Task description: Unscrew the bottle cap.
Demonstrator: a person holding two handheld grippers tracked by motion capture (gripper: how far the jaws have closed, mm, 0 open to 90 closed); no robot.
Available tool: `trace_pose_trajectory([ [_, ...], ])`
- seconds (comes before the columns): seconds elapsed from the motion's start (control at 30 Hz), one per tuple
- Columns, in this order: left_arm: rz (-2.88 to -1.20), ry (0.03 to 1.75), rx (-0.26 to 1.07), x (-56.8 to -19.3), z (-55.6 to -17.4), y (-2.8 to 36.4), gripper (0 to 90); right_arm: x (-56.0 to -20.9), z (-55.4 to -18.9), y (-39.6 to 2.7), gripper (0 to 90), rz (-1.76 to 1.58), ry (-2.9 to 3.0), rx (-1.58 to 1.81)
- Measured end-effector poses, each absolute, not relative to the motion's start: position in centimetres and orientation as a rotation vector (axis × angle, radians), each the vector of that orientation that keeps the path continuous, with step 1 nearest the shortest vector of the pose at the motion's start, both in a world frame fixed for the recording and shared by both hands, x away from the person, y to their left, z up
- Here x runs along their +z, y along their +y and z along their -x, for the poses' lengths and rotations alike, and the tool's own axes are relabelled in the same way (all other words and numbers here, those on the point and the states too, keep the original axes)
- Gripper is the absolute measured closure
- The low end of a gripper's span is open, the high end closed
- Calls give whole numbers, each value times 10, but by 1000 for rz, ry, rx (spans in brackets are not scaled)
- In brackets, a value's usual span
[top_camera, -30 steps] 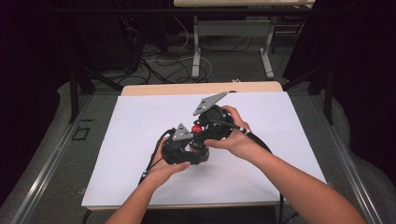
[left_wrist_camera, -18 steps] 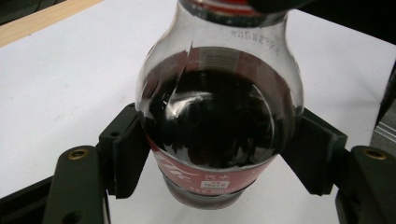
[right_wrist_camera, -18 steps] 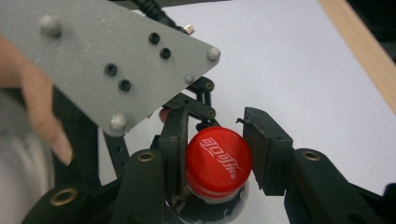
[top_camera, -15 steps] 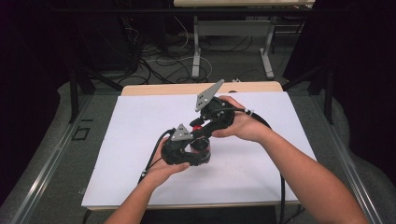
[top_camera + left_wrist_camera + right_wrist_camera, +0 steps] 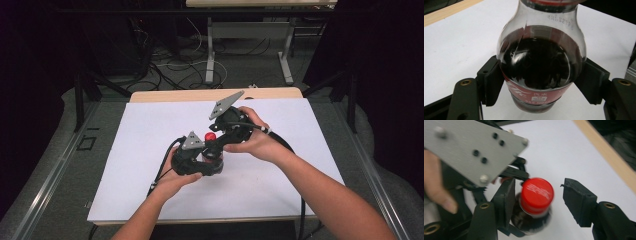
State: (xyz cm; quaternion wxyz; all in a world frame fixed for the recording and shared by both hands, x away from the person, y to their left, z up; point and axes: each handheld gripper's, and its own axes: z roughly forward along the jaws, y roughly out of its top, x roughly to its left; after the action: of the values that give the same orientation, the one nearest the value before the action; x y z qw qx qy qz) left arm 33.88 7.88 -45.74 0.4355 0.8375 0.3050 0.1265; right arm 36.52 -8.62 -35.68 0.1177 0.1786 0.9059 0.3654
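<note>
A small cola bottle (image 5: 541, 62) with dark drink and a red label stands on the white sheet (image 5: 300, 165). My left gripper (image 5: 541, 85) is shut on its body, both pads pressing its sides. In the high view the left gripper (image 5: 200, 162) sits near the middle of the sheet. The bottle's red cap (image 5: 537, 195) lies between the jaws of my right gripper (image 5: 541, 195), which have just been opening. Its right pad (image 5: 576, 197) stands clear of the cap and the left pad is close beside it. From above, the right gripper (image 5: 220, 137) tilts down over the red cap (image 5: 212, 137).
The table's wooden far edge (image 5: 200, 95) runs behind the sheet. Cables (image 5: 180, 65) and table legs (image 5: 210, 55) lie on the floor beyond. Black cables trail from both grippers toward the near edge.
The right hand has shifted slightly toward the far side and its grey plate has tipped up. The left hand and the bottle have stayed put.
</note>
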Motion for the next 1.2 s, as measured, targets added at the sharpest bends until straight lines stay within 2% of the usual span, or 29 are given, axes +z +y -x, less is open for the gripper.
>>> trace_pose_trajectory([
  [0.3, -2092, 766, 314, -459, -338, 77, 302, -365, -355, -79, 515, -647, 2589, 1099],
  [0.7, -2090, 752, 306, -458, -338, 77, 302, -364, -364, -74, 603, -594, 2628, 1101],
  [1.13, -2122, 685, 257, -457, -335, 76, 302, -356, -392, -90, 615, -124, 2875, 1172],
  [1.2, -2105, 701, 284, -460, -335, 75, 302, -351, -394, -95, 615, -112, 2885, 1218],
])
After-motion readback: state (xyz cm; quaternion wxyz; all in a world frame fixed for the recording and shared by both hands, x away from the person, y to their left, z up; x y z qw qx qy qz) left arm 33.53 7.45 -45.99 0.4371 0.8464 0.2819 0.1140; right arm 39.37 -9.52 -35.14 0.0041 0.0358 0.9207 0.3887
